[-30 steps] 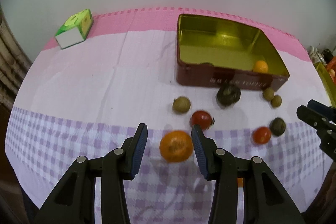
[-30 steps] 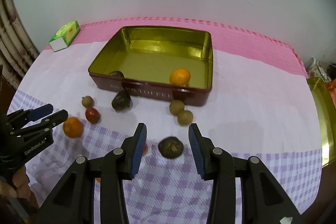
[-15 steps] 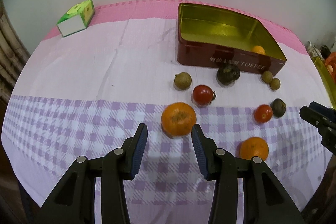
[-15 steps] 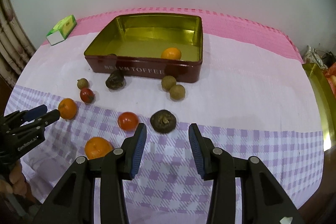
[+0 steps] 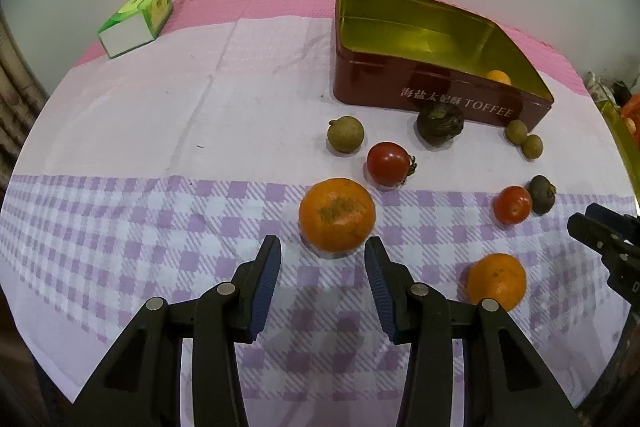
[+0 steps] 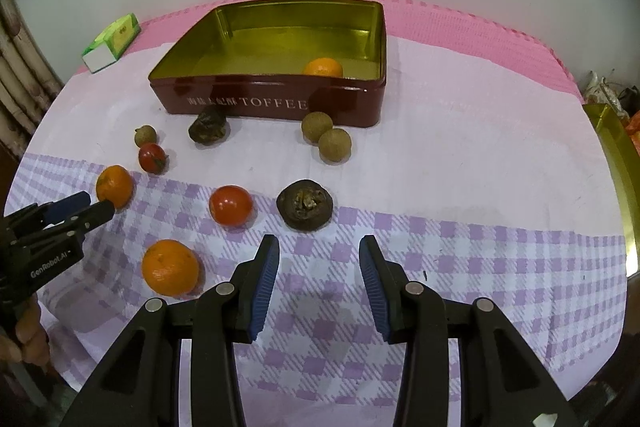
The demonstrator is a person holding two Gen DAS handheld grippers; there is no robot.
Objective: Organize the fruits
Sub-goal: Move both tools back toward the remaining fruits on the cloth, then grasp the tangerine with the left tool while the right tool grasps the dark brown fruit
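Note:
A dark red toffee tin (image 5: 424, 95) (image 6: 276, 103) with a gold inside stands at the back and holds one orange (image 6: 323, 67). Loose fruit lies in front of it. In the left wrist view my left gripper (image 5: 322, 251) is open, with a large orange (image 5: 337, 214) just beyond its fingertips. Farther off lie a tomato (image 5: 389, 163), a brown longan (image 5: 345, 134) and a dark wrinkled fruit (image 5: 440, 121). My right gripper (image 6: 319, 250) is open too, just short of a dark brown fruit (image 6: 305, 205), with a tomato (image 6: 231, 205) and an orange (image 6: 170, 267) to its left.
A green and white carton (image 5: 136, 21) lies at the back left on the pink strip. Two longans (image 6: 326, 135) sit by the tin's right corner. A gold tray's rim (image 6: 618, 163) runs along the right edge. A person's fingers (image 6: 28, 331) hold the left gripper's handle.
Both grippers have sunk closer to the checked cloth and drawn back, so the large orange and the dark fruit now lie beyond the fingertips instead of between them. Jaw gaps are unchanged.

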